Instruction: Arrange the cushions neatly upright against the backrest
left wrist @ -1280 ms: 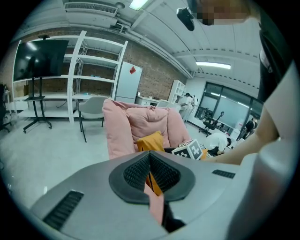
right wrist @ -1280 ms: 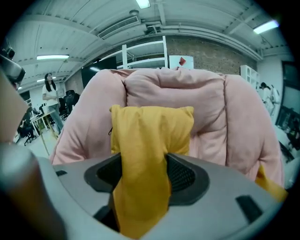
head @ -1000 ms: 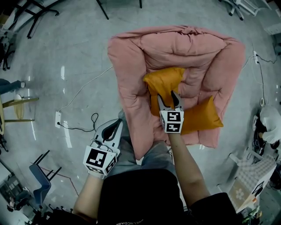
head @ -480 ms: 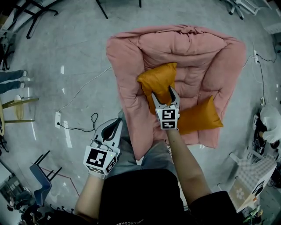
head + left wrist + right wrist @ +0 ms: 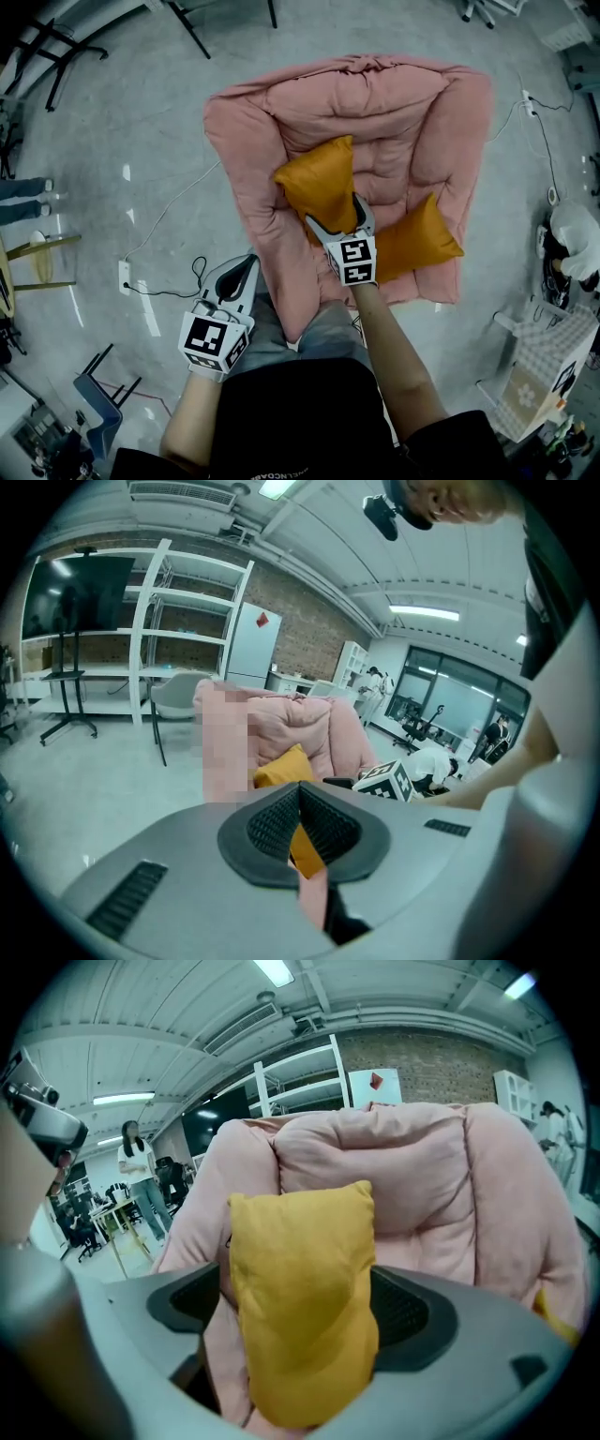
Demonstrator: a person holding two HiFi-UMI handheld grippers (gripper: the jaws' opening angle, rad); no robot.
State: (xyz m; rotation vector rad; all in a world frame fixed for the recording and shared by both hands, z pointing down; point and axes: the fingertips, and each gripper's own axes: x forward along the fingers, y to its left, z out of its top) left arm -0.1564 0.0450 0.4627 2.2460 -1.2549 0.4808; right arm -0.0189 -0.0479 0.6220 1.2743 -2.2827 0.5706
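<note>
Grey floor [image 5: 141, 112] surrounds the pink chair [image 5: 234, 141]. The right gripper [image 5: 337, 217] has just been spreading its jaws, now wide, with one orange cushion [image 5: 314, 183] between them, standing against the backrest [image 5: 375, 103] just ahead. Best ease straight back without brushing it; the second cushion [image 5: 417, 242] lies to its right. The left gripper [image 5: 246, 267] is pressed together, empty
</note>
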